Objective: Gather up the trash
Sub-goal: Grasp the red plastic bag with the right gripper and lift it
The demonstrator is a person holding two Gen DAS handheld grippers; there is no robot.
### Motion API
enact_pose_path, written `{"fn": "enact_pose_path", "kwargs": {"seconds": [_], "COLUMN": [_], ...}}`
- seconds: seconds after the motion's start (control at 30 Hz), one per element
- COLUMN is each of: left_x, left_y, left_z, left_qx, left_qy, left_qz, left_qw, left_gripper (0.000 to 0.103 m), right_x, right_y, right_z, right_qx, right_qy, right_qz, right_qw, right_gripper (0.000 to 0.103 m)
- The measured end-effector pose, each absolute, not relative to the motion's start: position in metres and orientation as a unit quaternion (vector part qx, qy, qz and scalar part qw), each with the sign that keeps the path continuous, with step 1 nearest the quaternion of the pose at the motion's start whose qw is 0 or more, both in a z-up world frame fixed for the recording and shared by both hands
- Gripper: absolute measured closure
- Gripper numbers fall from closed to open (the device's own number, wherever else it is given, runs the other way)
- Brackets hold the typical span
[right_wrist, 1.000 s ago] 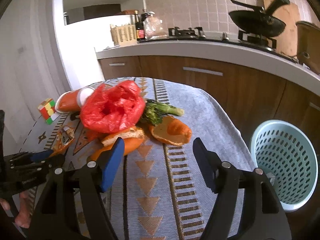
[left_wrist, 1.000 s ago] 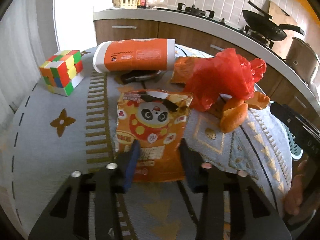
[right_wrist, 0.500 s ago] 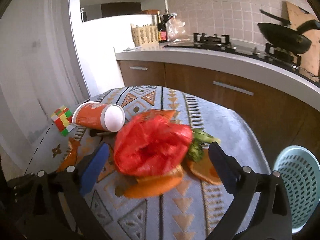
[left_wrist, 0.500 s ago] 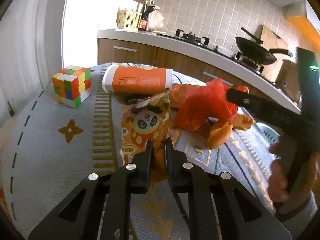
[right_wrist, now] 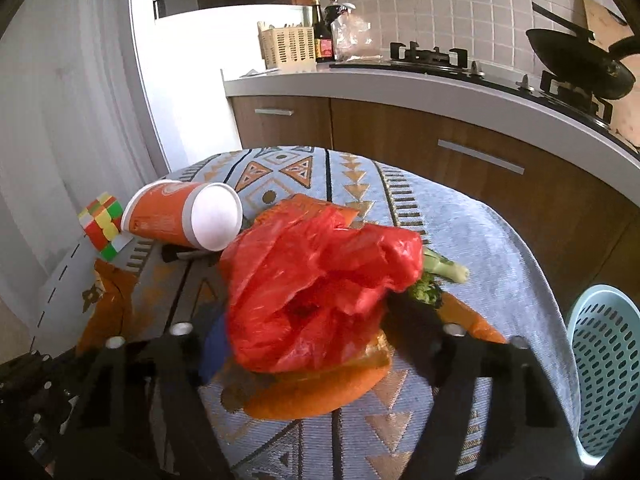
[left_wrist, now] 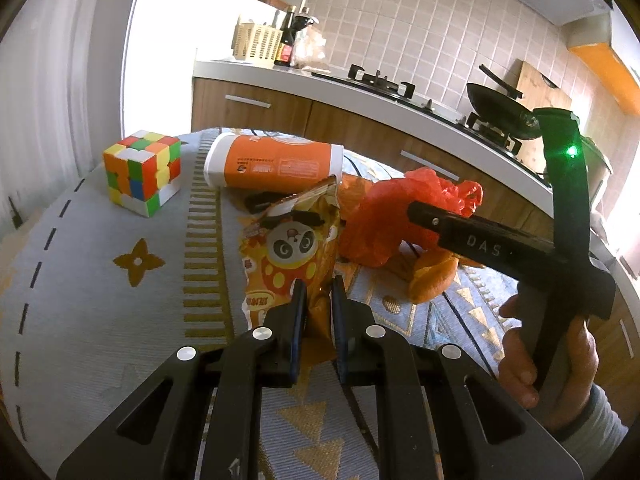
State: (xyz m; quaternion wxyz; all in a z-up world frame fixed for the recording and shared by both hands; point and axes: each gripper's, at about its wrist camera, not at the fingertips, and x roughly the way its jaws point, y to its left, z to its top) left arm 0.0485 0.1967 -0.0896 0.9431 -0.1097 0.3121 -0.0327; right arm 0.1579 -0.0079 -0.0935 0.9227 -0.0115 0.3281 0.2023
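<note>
An orange snack bag with a panda print stands up off the patterned tablecloth, and my left gripper is shut on its lower edge. A crumpled red plastic bag lies on orange peels in the middle of the table. My right gripper straddles it, jaws closing, with both fingers pressed into the bag's sides. The left wrist view shows the red bag just behind the right tool, which a hand holds. The snack bag shows at the left of the right wrist view.
An orange paper cup lies on its side behind the red bag, beside a colour cube. Broccoli sticks out to the bag's right. A teal perforated basket stands below the table's right edge. Kitchen counter and stove lie beyond.
My left gripper shut on the snack bag and lifted its edge. The right gripper moved up to the red bag, opened wide around it, then narrowed onto it.
</note>
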Motion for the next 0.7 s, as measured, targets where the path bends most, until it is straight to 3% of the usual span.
{"fn": "enact_pose_path", "kwargs": {"seconds": [0.1,0.17,0.7], "left_x": [0.048,0.048,0.034], "left_y": [0.196,0.196,0.173], "left_z": [-0.090,-0.089,-0.062], "left_qx": [-0.107,-0.106,-0.085], "left_qy": [0.311,0.310,0.277], "left_qz": [-0.031,-0.030,-0.033], "left_qw": [0.944,0.944,0.957], "left_gripper": [0.092,0.092,0.094], "right_x": [0.155,0.150,0.100], "right_y": [-0.015,-0.021,-0.086], "right_z": [-0.089,-0.083,-0.017], "right_qx": [0.003,0.015,0.049], "right_qy": [0.320,0.311,0.229], "right_qz": [0.206,0.208,0.196], "right_qw": [0.925,0.927,0.952], "right_gripper": [0.067,0.071,0.071]}}
